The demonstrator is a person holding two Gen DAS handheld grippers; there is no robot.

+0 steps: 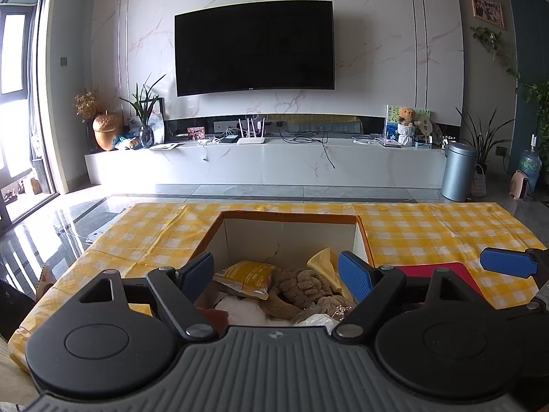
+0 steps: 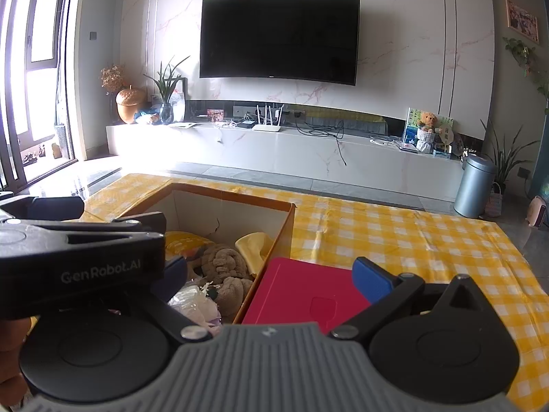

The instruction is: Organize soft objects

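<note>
An open cardboard box (image 1: pixel 291 218) stands on the yellow checked tablecloth (image 1: pixel 429 230). Inside lie a brown plush toy (image 1: pixel 303 285), a yellow snack bag (image 1: pixel 248 274), a yellow cloth (image 1: pixel 326 264) and white soft items (image 1: pixel 240 310). My left gripper (image 1: pixel 276 274) is open and empty, held over the box's near side. My right gripper (image 2: pixel 271 278) is open and empty, above the box's right wall and a red flat case (image 2: pixel 302 295). The box (image 2: pixel 240 199), plush (image 2: pixel 226 264) and yellow cloth (image 2: pixel 254 243) show in the right wrist view too. The left gripper body (image 2: pixel 79 257) hides the box's left part there.
The red case (image 1: pixel 442 271) lies right of the box, touching it. The right gripper's blue finger (image 1: pixel 507 262) shows at the right edge. The glossy table top (image 1: pixel 51 240) extends left beyond the cloth. Beyond are a TV console (image 1: pixel 274 161) and a bin (image 1: pixel 458 171).
</note>
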